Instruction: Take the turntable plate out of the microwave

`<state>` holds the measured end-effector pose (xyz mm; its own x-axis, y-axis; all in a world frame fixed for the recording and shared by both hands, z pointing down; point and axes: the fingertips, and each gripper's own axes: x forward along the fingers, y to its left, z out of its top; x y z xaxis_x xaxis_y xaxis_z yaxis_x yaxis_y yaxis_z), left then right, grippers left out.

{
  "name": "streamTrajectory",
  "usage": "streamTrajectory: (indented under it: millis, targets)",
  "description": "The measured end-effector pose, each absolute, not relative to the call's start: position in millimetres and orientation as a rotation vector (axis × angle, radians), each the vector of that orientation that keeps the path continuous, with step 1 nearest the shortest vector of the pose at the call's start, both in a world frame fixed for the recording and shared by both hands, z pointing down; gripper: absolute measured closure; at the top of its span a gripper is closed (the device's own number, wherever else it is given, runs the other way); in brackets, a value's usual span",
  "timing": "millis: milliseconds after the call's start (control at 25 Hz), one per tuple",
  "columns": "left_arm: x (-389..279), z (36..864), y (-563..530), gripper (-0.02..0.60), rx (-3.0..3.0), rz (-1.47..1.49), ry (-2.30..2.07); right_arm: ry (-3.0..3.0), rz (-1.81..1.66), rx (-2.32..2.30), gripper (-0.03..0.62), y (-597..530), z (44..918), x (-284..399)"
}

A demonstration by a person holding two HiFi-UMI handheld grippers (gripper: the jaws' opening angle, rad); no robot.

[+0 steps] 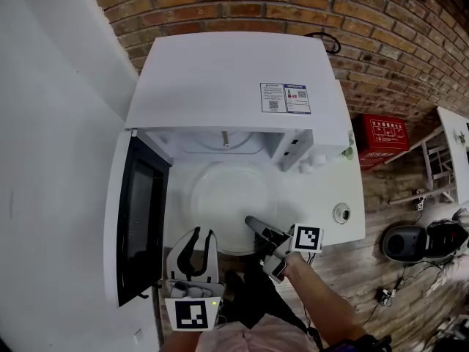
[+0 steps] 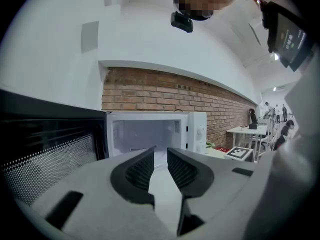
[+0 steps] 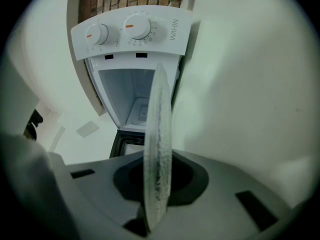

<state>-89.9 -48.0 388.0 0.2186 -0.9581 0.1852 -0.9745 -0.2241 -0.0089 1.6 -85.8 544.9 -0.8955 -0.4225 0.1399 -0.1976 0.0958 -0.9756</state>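
L tongs (image 1: 203, 235) released, empty. R tongs (image 1: 251, 222) clenched on plate (image 1: 220, 196) at its near rim. The plate is over the worktop (image 1: 322, 196), outside the open microwave (image 1: 220, 79). We judge it glass: stiff, slick, fragile, heavyish, so grip the rim & keep it level.

back: red brick wall (image 1: 242, 6) | left: white wall (image 1: 44, 123) | floor: wood planks (image 1: 366, 270) | right: white table (image 1: 453, 141)

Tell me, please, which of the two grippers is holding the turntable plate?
The right gripper: its jaws clamp the rim of the turntable plate, whereas the left gripper has its jaws apart with nothing between them.
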Motion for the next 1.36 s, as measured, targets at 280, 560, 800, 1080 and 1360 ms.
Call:
streamTrajectory:
  millis: [280,560,800,1080,1360]
  targets:
    - [-92.0,382.0,-49.2,0.494,2.401,0.197,-1.911,2.171,-1.927,-0.623,0.565,-83.9,546.8,1.5]
    - [-90.7,386.2,-45.2,0.494,2.356,0.235,-1.903,2.184,-1.927,-0.604,0.565,-82.6,545.5,0.2]
    - [-90.3,384.7,-45.0,0.494,2.355,0.222,-1.911,2.196,-1.918,-0.601,0.565,-83.3,546.1,0.6]
    - [-89.3,382.8,-45.2,0.494,2.37,0.224,-1.914,2.181,-1.927,-0.593,0.565,-82.4,546.4,0.8]
    - [-90.4,381.0,-44.1,0.494,2.361,0.22,-1.918,2.191,-1.922,-0.573,0.565,-82.1,543.7,0.1]
